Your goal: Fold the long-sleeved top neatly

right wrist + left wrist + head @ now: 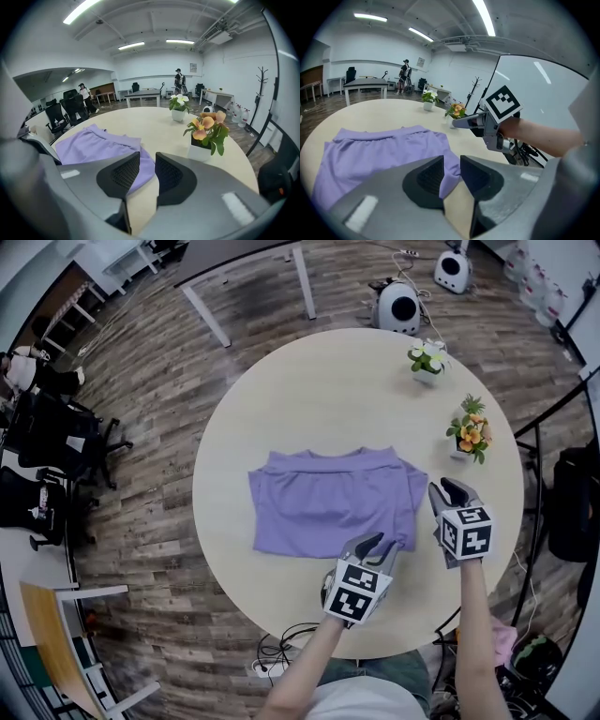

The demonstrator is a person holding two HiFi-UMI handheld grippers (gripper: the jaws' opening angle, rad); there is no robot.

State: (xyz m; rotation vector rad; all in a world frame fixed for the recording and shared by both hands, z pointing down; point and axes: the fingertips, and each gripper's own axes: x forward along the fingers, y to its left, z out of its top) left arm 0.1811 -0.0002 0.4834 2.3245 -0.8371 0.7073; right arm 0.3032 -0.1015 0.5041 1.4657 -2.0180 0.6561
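Head view: the top (328, 502) lies flat at the centre of the frame on the round surface (309, 390), a rough rectangle. My left claw (373, 547) sits at its lower right corner and my right claw (450, 491) just beside its right edge. Two pots stand at the upper right. The white pot (427, 374) holds pale flowers, and the orange pot (466, 448) holds orange blooms and green leaves. The orange pot is near my right claw, so I judge a wide swing on that side could tip it.

Left claw view: my left claw (451, 164) is released. Its jaws stand apart, with the top's corner showing in the gap at centre frame, not pinched. If I close too shallow I may catch only one layer, and the cloth beneath could slide out of line.

Right claw view: my right claw (147, 157) is also released, with a narrow gap and cloth visible through it at lower centre. The orange pot is close at centre right. A lift by one claw before the other would likely skew the fold or drag the top over the smooth surface.
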